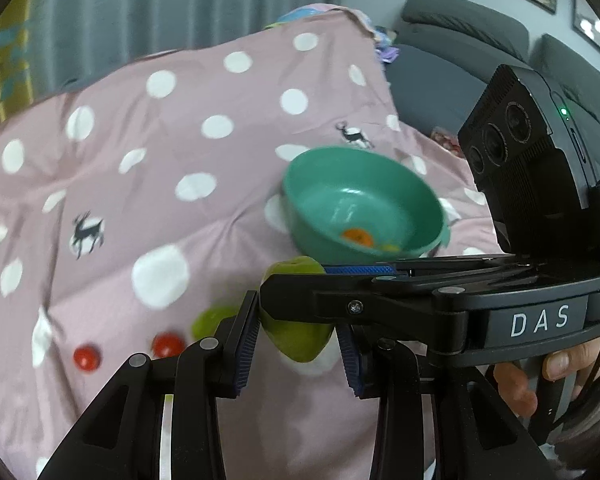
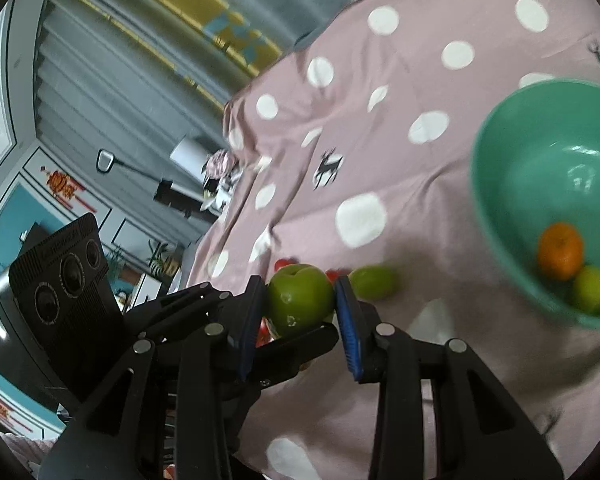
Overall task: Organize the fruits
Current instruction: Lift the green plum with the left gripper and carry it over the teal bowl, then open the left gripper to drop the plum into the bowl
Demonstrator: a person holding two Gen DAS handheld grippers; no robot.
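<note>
In bowl [image 2: 496,200]: orange [image 2: 560,250], lime [image 2: 590,288] | right gripper [image 2: 300,300] jaws clamped on green apple [image 2: 300,294], left of bowl | left gripper [image 1: 298,338] jaws flank apple, contact unclear | left on bedspread [image 1: 140,184]: second lime [image 1: 212,320], two tomatoes [image 1: 166,345] | roughly half done

Both claws [image 1: 300,344] apparently pinch the green apple [image 1: 298,340].
</note>
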